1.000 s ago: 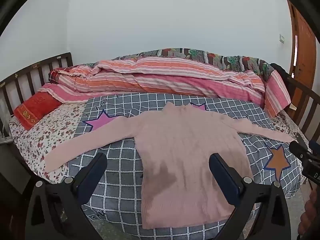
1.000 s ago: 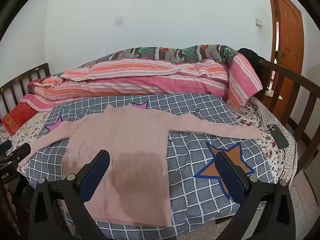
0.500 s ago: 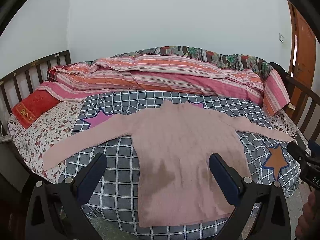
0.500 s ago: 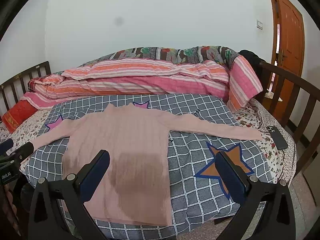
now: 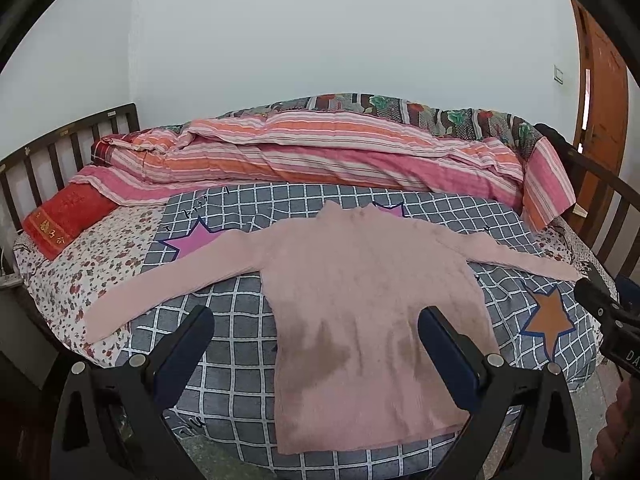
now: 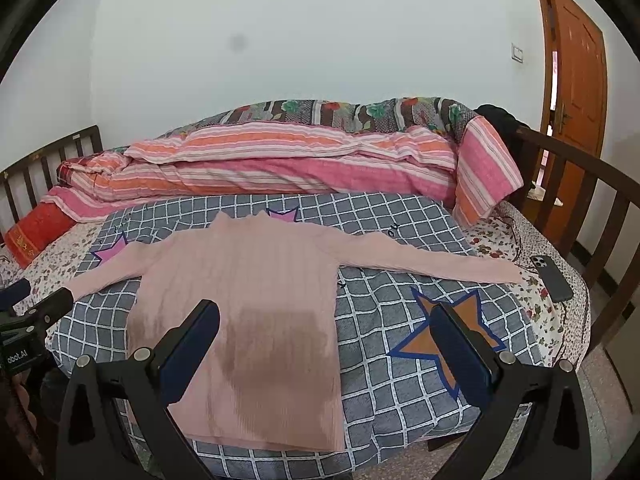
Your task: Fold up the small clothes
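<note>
Both tongs are spread wide apart with nothing between their fingers: our left gripper (image 5: 316,344) hangs over the near hem of the pink sweater (image 5: 360,312), and our right gripper (image 6: 326,344) hangs over the sweater's right side and the checked blanket (image 6: 400,220) beside it. Neither touches the cloth.

We see the sweater lying flat on the blanket, collar toward the far wall, hem at the near edge of the bed (image 6: 568,184). Both sleeves stretch straight out to the sides, their cuffs reaching past the blanket onto the flowered sheet (image 5: 72,264). A darker patch marks the lower front of the sweater.

Behind the sweater we see a rolled striped quilt (image 5: 320,152) lying across the bed. A red pillow (image 5: 64,220) sits by the left rail, and a dark phone (image 6: 552,278) lies on the sheet just beyond the right cuff. An orange door (image 6: 576,80) stands at the right.
</note>
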Motion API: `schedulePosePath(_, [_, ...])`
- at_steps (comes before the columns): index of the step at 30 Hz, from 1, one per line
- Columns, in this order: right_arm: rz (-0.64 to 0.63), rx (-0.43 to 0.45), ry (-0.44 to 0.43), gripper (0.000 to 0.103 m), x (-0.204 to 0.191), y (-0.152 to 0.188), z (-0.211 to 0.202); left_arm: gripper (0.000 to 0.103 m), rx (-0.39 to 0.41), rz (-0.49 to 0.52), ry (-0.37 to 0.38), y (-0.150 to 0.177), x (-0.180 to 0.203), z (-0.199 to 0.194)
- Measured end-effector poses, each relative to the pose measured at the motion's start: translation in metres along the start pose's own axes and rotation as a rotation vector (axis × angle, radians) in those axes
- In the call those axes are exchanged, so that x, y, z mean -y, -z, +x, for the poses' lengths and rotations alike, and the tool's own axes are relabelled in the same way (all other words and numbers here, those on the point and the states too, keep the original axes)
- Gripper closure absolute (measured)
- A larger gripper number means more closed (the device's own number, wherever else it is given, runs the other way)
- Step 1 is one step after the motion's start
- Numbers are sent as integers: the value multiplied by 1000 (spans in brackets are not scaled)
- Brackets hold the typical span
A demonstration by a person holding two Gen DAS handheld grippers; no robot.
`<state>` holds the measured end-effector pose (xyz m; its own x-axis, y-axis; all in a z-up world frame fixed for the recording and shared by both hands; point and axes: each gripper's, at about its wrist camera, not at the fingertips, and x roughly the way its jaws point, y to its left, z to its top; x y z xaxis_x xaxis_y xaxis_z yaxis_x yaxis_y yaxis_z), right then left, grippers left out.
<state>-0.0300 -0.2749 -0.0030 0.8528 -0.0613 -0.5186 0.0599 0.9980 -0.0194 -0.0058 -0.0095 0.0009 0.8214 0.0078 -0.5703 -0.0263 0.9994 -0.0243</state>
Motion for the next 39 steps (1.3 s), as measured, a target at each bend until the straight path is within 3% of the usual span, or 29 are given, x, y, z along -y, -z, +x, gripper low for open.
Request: schedulePosePath(39, [-33, 4, 0, 0, -18, 5, 1, 0, -19, -37, 8, 7, -20, 8])
